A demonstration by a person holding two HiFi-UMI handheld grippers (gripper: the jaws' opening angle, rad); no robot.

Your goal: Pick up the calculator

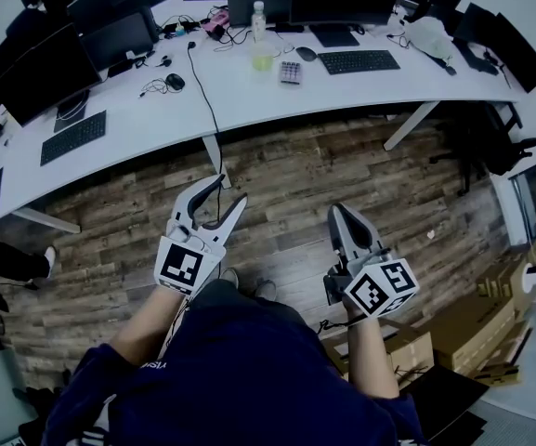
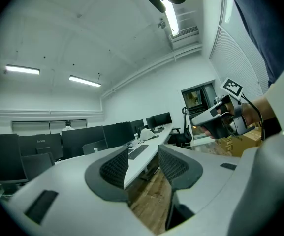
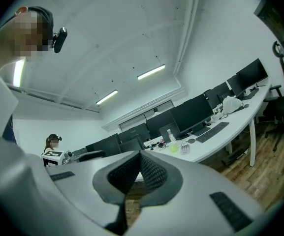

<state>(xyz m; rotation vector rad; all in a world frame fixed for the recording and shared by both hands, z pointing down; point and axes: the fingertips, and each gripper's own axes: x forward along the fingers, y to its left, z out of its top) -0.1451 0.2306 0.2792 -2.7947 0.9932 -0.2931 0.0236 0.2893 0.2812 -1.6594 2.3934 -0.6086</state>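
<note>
The calculator [image 1: 291,72] is a small grey pad with rows of keys. It lies on the long white desk [image 1: 240,96], far ahead of both grippers, and it shows small in the right gripper view [image 3: 183,148]. My left gripper [image 1: 229,190] hangs over the wooden floor with its jaws open and nothing between them [image 2: 142,165]. Beside it my right gripper [image 1: 342,211] has its pads together on nothing [image 3: 140,156]. Both grippers stand well short of the desk. The right gripper [image 2: 201,121] also shows in the left gripper view.
Near the calculator stand a green cup [image 1: 262,59], a bottle [image 1: 258,17], a mouse [image 1: 306,53] and a keyboard [image 1: 358,60]. Monitors and cables line the desk. Cardboard boxes [image 1: 472,328] sit on the floor at the right. Another person [image 3: 53,144] stands far off.
</note>
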